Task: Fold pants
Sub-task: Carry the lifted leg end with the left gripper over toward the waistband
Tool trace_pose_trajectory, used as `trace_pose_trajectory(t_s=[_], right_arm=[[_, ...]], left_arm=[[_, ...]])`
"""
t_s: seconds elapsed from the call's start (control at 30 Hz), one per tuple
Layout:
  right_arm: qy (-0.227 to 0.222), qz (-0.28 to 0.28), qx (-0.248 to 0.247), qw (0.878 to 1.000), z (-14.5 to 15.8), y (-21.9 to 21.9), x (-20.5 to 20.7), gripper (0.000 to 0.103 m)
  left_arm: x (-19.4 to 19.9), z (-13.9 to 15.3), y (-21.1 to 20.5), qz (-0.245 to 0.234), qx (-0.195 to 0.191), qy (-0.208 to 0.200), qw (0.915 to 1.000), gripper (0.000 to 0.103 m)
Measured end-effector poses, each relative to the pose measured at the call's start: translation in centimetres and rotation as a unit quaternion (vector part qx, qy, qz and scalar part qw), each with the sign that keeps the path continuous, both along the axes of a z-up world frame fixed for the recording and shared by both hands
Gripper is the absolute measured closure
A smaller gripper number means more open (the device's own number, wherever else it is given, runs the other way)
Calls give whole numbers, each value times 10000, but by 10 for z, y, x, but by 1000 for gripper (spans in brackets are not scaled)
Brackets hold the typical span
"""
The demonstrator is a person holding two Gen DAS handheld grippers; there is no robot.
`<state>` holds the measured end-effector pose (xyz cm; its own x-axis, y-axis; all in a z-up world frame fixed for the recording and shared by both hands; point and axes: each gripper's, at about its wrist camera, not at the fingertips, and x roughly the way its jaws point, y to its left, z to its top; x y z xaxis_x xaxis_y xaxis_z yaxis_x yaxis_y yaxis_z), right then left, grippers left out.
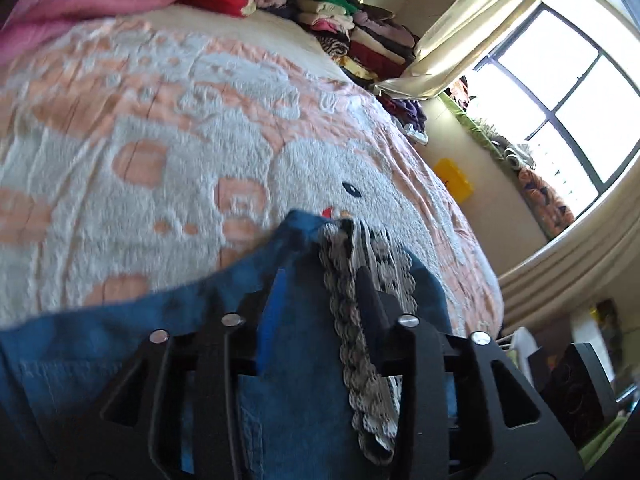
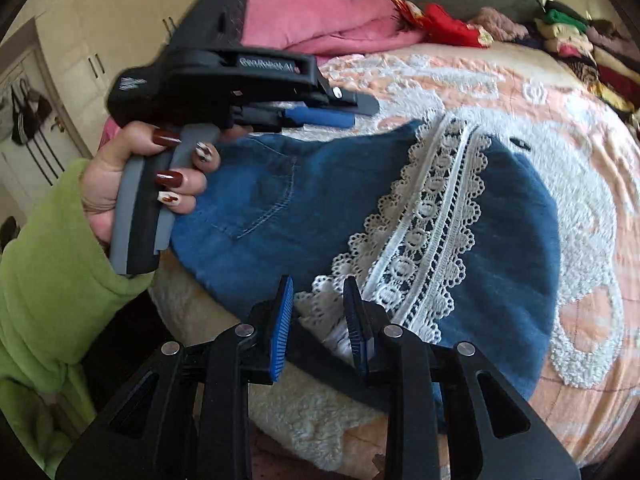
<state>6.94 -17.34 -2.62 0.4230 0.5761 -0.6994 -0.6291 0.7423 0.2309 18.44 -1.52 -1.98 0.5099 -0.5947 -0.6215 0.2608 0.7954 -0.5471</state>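
One pair of jeans (image 2: 280, 216) with a lace strip (image 2: 432, 216) lay folded on the bed (image 2: 580, 140). Two grippers: the left gripper (image 2: 356, 114) hung spread above the denim, while the right gripper (image 2: 320, 312) stood parted at the lace end, gripping nothing.

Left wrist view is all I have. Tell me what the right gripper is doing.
Observer: The right gripper is open, with its pads on either side of the near end of the lace strip on the jeans.
Operator: Report where my left gripper is from that side.
Observer: The left gripper is over the far edge of the jeans. I cannot tell whether it touches them.
Operator: Describe how the jeans lie.
Observer: They are spread across the bedspread, with a stitched pocket facing up to the left of the lace.
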Motion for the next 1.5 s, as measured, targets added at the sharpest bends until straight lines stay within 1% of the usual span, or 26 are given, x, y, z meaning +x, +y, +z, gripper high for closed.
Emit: trace_pose_trajectory(t_s=[0.03,0.07,0.1,0.13,0.23,0.3,0.4,0.47,0.57,0.67,0.7,0.73,0.77,0.8,0.83,0.87,0.9,0.97,1.03,1.07,1.13,1.23,1.33,1.4,1.43,1.5], right_arm=[[-62,7,-5,10000,4,-2,1,72],[-232,-13,-41,9997,9,-7,-6,67],[-344,-48,-92,9994,13,-8,-4,55],[-478,-83,-194,9986,16,-12,-9,52],[-784,-103,-572,9952,18,-16,-24,52],[-892,-39,-709,9935,16,-16,-28,52],[-901,68,-853,9923,10,-9,-31,52],[-926,153,-975,9908,5,-1,-29,52],[-1001,226,-1255,9868,-2,12,-28,52],[-982,107,-1643,9815,-16,22,-17,52],[-983,77,-1691,9807,-21,23,-13,54],[-950,37,-1712,9806,-25,22,-10,61],[-833,-5,-1620,9833,-28,19,-6,64],[-726,-39,-1415,9873,-28,14,-3,77],[-585,-47,-1137,9918,-26,7,-1,84],[-488,-87,-925,9945,-24,1,1,84],[-381,-126,-658,9970,-21,-7,3,85],[-162,-217,-134,9995,-17,-23,6,86],[-41,-254,248,9994,-12,-34,7,86],[-63,-244,455,9986,-7,-39,6,86],[-254,-99,640,9976,5,-42,1,86],[-490,140,613,9968,19,-32,2,86],[-492,356,452,9971,19,-16,7,86],[-482,511,170,9974,11,0,9,86],[-456,521,27,9976,8,6,10,86],[-284,585,-192,9977,-5,19,16,86]], left_arm=[[0,-1,-1,-25,-38,34,10000,73],[1,-1,-4,-64,-85,75,9999,68],[1,-1,-6,-94,-140,104,9998,66],[2,-1,-8,-132,-187,145,9996,61],[10,-5,-21,-236,-125,286,9992,59],[17,-12,-29,-243,-66,493,9985,59],[28,-24,-40,-245,45,761,9968,57],[31,-25,-46,-279,162,791,9963,54],[34,-25,-56,-349,280,788,9959,53],[41,-25,-63,-346,288,820,9956,53],[42,-26,-65,-348,284,827,9956,53],[43,-27,-67,-351,280,834,9955,53],[44,-27,-69,-349,286,838,9955,53],[45,-28,-72,-359,298,849,9953,53],[46,-27,-74,-360,306,849,9953,60],[46,-27,-77,-385,306,865,9950,84],[45,-27,-79,-380,347,866,9949,94],[42,-19,-83,-400,333,783,9956,97],[38,-8,-84,-433,216,612,9969,97],[35,0,-84,-453,162,506,9976,97],[28,16,-78,-444,55,267,9986,97],[17,35,-63,-326,15,-43,9995,97],[10,37,-51,-181,295,-116,9993,96],[10,27,-44,-98,400,2,9992,96],[13,18,-39,-49,482,147,9987,96],[18,1,-32,79,618,371,9974,96]])
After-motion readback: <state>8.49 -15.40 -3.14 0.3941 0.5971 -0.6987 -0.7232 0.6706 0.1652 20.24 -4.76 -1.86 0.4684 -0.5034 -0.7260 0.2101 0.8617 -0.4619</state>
